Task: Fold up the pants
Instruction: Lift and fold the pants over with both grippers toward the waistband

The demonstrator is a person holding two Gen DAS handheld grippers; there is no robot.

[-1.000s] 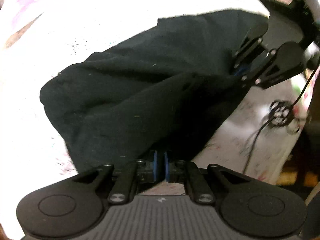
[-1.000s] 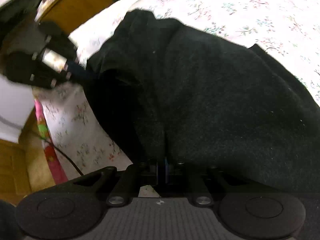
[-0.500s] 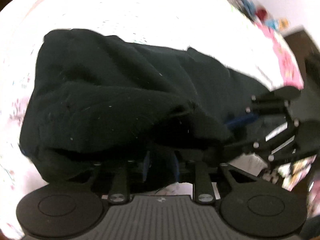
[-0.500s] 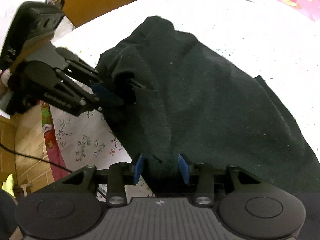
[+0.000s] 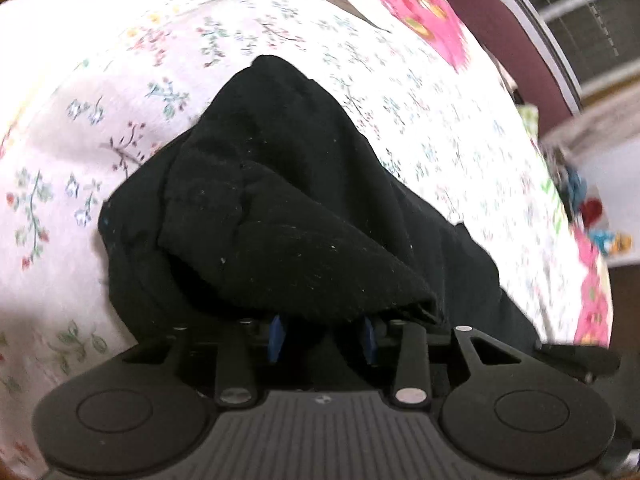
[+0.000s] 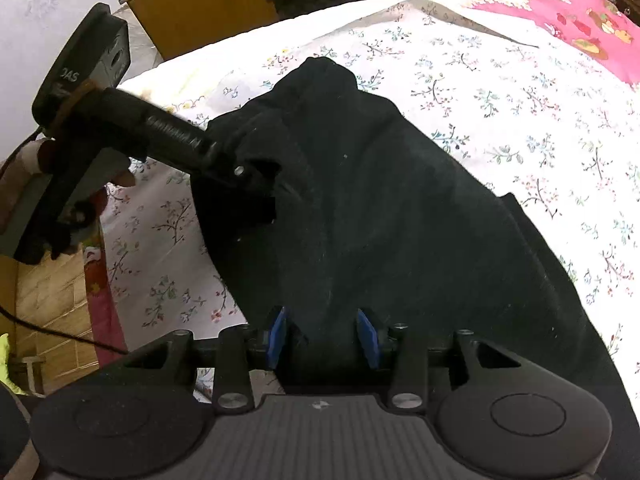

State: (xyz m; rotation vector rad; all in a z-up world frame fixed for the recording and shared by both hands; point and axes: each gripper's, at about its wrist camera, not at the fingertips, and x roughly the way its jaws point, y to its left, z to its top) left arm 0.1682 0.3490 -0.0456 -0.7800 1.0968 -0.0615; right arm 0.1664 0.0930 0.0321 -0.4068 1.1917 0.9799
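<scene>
Right up close, the left gripper (image 5: 322, 338) has its blue pads spreading apart, with a fold of the black pants (image 5: 280, 216) drooping loose between them, and the right gripper (image 6: 323, 336) sits released too, cloth bunched in its gap but not pinched. The pants lie heaped on the floral bedsheet (image 6: 500, 92), which is open beyond their far edge. A hand (image 6: 24, 184) tilts the left one down at the pile's left edge.

Both tools are matte black: the right gripper (image 6: 322, 334) has blue pads (image 6: 276, 336), silver screw heads and two round discs flanking a ribbed grey plate at six o'clock. The left gripper (image 5: 322, 338) matches it. At nine o'clock in the right wrist view, the left tool's boxy black housing (image 6: 90, 60) bears white lettering, and a thin black cable (image 6: 60, 336) trails below.
</scene>
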